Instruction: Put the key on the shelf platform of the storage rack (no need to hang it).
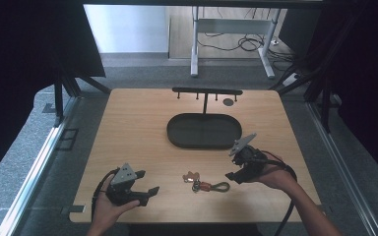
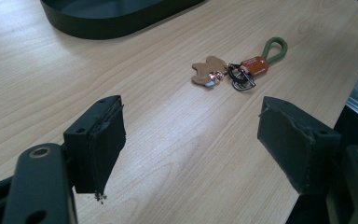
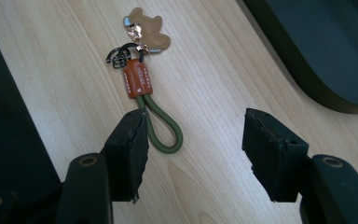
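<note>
1. Starting nearest the person, the left gripper [image 1: 142, 192] is held at the near left of the table [image 1: 128, 128] with its jaws spread wide and nothing between them; it is best kept back there, so that the pick is not crowded.
2. The right gripper [image 1: 232, 176] is held low at the near right, its jaws likewise released and empty, with the green cord loop [image 3: 164, 127] lying just ahead of one pad [image 3: 129, 149].
3. The keychain [image 1: 204, 185] lies flat on the wood between the two grippers, nearer the right one: green loop toward that gripper, then the orange leather tab [image 3: 137, 80], then the dark rings [image 3: 119, 56], and the tan bear charm [image 3: 148, 29] farthest from it.
4. The grasp would probably be made most surely on the loop or the orange tab, since these are thick enough to be pinched; the thin rings and flat charm are likely to slip.
5. The jaws should be shifted sideways until the cord is centred between them, lowered close to the table, and only then closed.
6. Farther off, the dark oval tray [image 1: 204, 131] lies empty mid-table, and the hook stand [image 1: 206, 92] rises behind it; one of these is judged to be the likely destination, so the loop is best left free for hanging.
</note>
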